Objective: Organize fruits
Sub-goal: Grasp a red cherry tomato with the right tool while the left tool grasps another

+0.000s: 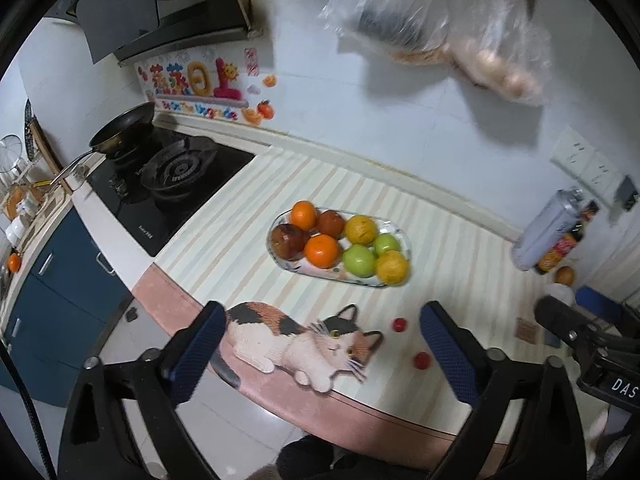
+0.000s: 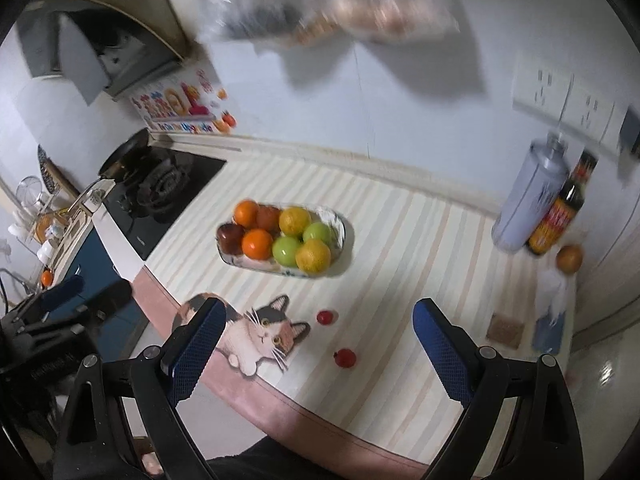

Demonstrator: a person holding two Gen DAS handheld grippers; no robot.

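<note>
A: Blue-padded fingers (image 1: 196,344) of the left gripper (image 1: 320,344) are seen spread wide above the counter's near edge, nothing held between them. Same for the right gripper (image 2: 318,344): jaws wide apart, empty.

B: Fruit location?

A: An oval plate (image 1: 404,236) is set mid-counter on the striped mat (image 1: 440,240). Eight pieces are packed on it: two oranges (image 1: 322,251), two dark red fruits (image 1: 287,241), two yellow citrus (image 1: 361,229), two green apples (image 1: 359,260), all touching their neighbours.

B: Anything loose?

A: Two small red tomatoes (image 2: 345,358) are lying on the mat, near the plate's front side, apart from each other. Both are seen between the right gripper's fingers in its view. One more round orange-brown fruit (image 2: 569,258) is sitting far right, just beside a dark sauce bottle (image 2: 560,216) and a grey canister (image 2: 528,204).

B: Other items?

A: A cat-shaped mat (image 1: 296,340) is laid at the counter's front edge, left of the tomatoes. A gas hob (image 1: 172,184) with a frying pan (image 1: 124,126) is seen at the left. A plastic bag (image 1: 440,24) is hanging against the wall above, blurred; contents cannot be told.
</note>
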